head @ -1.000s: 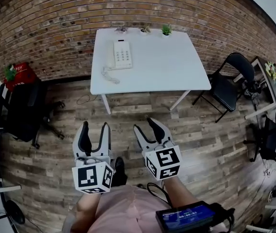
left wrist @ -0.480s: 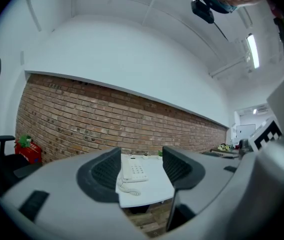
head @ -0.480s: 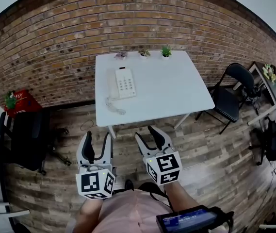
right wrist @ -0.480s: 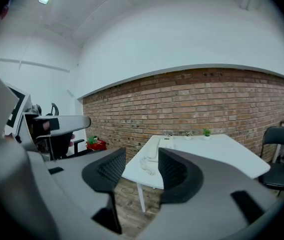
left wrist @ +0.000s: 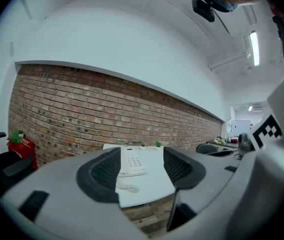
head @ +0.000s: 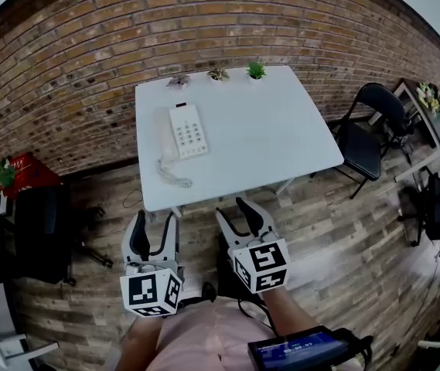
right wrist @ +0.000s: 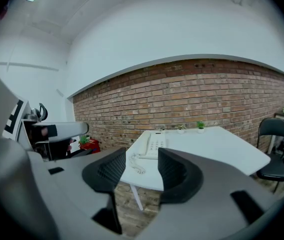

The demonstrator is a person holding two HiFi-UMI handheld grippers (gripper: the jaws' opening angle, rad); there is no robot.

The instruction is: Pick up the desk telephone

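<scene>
On the left half of a square white desk [head: 281, 137] that stands against a red brick wall [head: 204, 22], the white push-button desk telephone [head: 181, 130] lies flat with its handset in the cradle along its left side. Its coiled white cord [head: 172, 178] trails toward the near edge of the desk. Three small potted plants [head: 218, 74] stand in a row at the far edge, close to the wall and apart from the telephone. The person stands on the wood-plank floor [head: 335, 230] just short of the near edge of the desk and holds both tools out in front, low and side by side. The left hand-held gripper [head: 154, 222], grey with dark ribbed pads and a marker cube [head: 150, 292] at its back, points toward the desk. Its jaws are opening, with nothing between them but air; in its own view the telephone shows in the gap, well beyond the tips. The right hand-held gripper [head: 233, 209], of the same make with its own marker cube [head: 260, 263], also has its jaws apart and holds nothing, and the telephone and cord show far off between its pads. Neither tool touches the desk or the telephone. A black folding chair [head: 366, 130] stands to the right of the desk, and a black office chair [head: 38, 230] is on the floor to the left.
</scene>
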